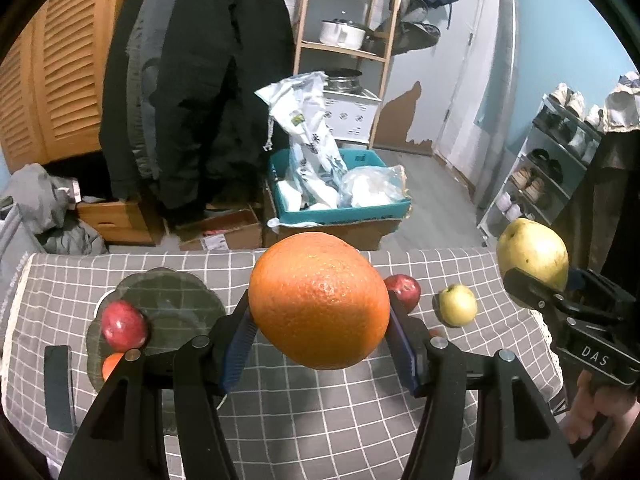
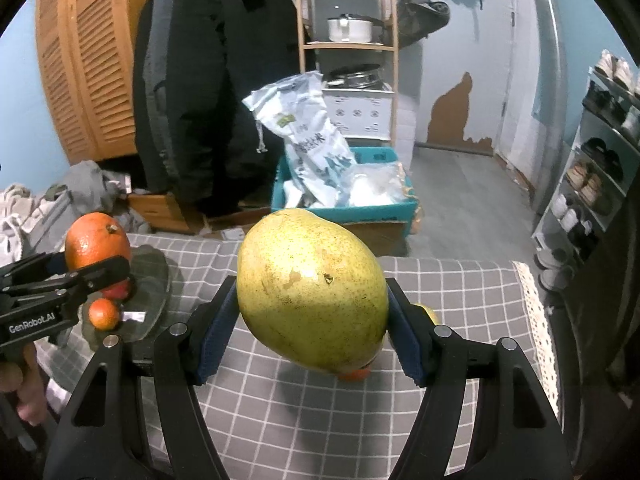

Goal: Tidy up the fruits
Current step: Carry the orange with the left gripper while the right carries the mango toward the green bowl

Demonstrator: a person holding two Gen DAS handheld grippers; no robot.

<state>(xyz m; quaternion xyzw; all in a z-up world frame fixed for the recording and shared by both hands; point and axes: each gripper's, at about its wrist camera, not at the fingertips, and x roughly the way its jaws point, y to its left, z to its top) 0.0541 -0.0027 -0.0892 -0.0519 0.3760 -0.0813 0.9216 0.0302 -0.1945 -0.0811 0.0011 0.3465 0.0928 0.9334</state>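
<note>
Here, the grey checked tablecloth covers the table from near edge to far edge, and on its left side lies a dark scalloped plate, the likely collecting place. The left gripper is clamped on a large orange, its blue pads pressing both flanks, the fruit held clear above the cloth. The right gripper is clamped the same way on a big yellow-green pear, raised over the right half of the table. On the plate sit a red apple and, at its near edge, a small tangerine. Loose on the cloth, right of centre, lie a second red apple and a small green apple; something small and orange peeks from beneath the pear, too hidden to name.

The step in hand looks like the carry: both fruits are picked up and not yet set down. Next, each needs bringing over the plate and lowering into a free spot, one hand after the other so the grippers do not collide, with the pads loosened only once the fruit rests, since both are round and would roll.
</note>
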